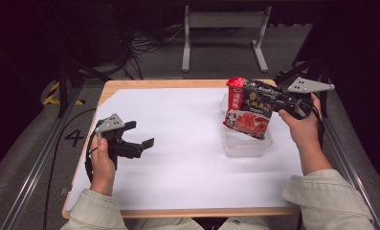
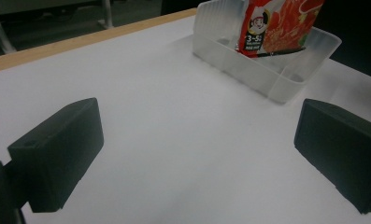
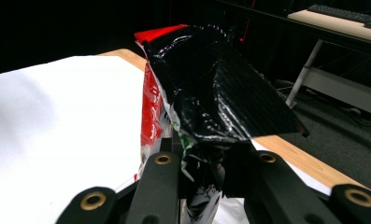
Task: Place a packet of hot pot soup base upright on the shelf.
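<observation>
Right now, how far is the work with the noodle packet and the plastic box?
Done: the right hand-held gripper has gripped the noodle packet. In hand: its lower edge hangs inside the clear plastic box. Left: lowering and letting go. The left hand-held gripper waits open.

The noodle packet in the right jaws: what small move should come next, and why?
Probably lower it a little deeper into the clear plastic bin before letting go. The right gripper is shut on the noodle packet, which stands tilted with its lower edge inside the bin. The left gripper hangs open, apart, over the white sheet.
</observation>
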A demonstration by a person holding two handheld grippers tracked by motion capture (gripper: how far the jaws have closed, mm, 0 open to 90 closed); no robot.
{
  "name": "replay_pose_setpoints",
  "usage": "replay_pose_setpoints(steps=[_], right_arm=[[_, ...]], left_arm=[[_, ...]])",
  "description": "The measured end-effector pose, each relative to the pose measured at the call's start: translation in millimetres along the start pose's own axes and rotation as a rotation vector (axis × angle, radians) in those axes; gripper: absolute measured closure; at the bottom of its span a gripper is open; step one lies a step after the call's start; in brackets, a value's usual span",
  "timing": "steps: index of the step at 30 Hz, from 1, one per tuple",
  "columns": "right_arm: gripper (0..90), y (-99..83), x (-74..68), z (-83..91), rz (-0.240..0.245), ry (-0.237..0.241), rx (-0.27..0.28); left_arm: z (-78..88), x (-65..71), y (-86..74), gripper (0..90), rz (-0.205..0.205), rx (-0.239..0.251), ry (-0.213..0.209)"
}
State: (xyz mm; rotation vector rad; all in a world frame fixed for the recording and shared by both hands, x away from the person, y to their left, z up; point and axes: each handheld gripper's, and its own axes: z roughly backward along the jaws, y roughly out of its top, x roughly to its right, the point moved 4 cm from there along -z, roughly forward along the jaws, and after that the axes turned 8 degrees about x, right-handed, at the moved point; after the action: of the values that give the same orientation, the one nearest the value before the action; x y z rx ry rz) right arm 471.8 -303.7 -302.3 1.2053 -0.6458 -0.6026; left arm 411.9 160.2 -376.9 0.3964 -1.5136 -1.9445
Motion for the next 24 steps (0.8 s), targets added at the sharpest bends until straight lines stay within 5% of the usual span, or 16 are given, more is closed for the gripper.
replay_pose_setpoints(steps=[24], right_arm=[[77.3,-38.5,-2.0,-3.4,-0.036,-0.016,0.005]], left_arm=[[-2.2,0.5,-2.0,2.5,0.015,-0.006,-0.009]])
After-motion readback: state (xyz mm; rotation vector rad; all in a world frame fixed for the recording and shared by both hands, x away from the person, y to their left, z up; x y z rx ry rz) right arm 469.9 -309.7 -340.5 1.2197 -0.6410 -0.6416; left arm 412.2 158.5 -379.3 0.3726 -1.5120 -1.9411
